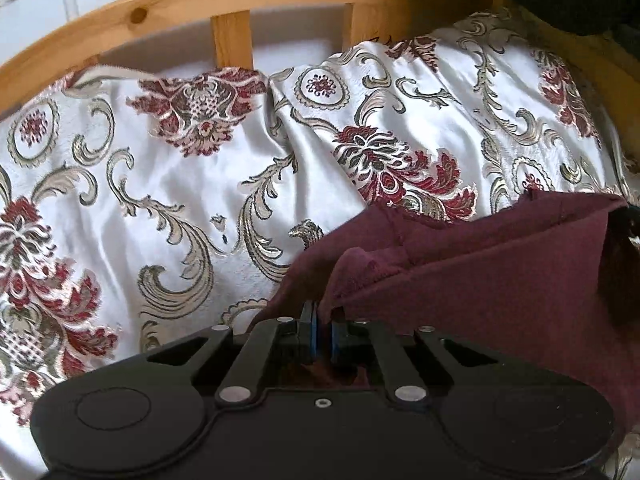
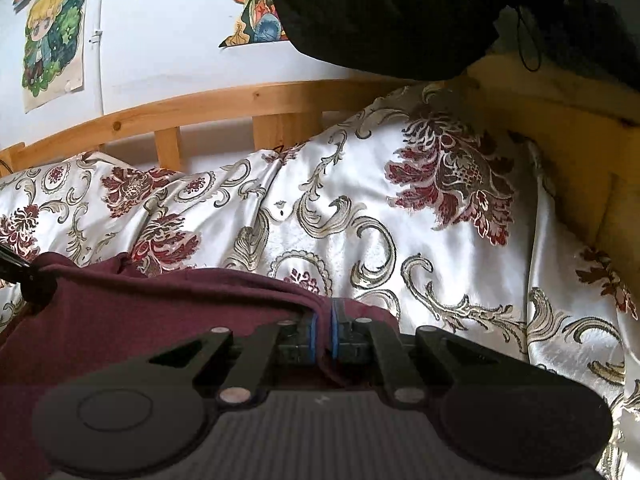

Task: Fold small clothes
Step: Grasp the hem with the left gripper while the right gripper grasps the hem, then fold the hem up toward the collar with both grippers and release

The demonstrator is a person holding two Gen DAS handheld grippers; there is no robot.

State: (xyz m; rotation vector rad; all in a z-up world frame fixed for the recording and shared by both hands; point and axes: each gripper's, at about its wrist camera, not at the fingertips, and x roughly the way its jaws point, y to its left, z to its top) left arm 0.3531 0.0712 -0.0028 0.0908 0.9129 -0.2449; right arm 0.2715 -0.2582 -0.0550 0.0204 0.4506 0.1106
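The left gripper (image 1: 322, 320) and right gripper (image 2: 323, 320) each pinch an edge of the maroon garment (image 1: 480, 280), stretched between them above the floral bedspread (image 1: 180, 184). Its lower part is hidden behind the gripper bodies, and a dark mass (image 2: 380, 12) by the wooden bed rail (image 2: 224, 108) is hard to identify.

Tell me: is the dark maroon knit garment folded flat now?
No. The dark maroon knit garment hangs bunched between left gripper and right gripper.

Both grippers clamped, pointing downward

The left gripper (image 1: 322, 320) has its blue-padded fingers (image 1: 313, 330) pinched together on a fold of maroon garment (image 1: 480, 272). The right gripper (image 2: 323, 322) likewise has its fingers (image 2: 313, 336) pressed on the same cloth's edge, tilted less steeply.
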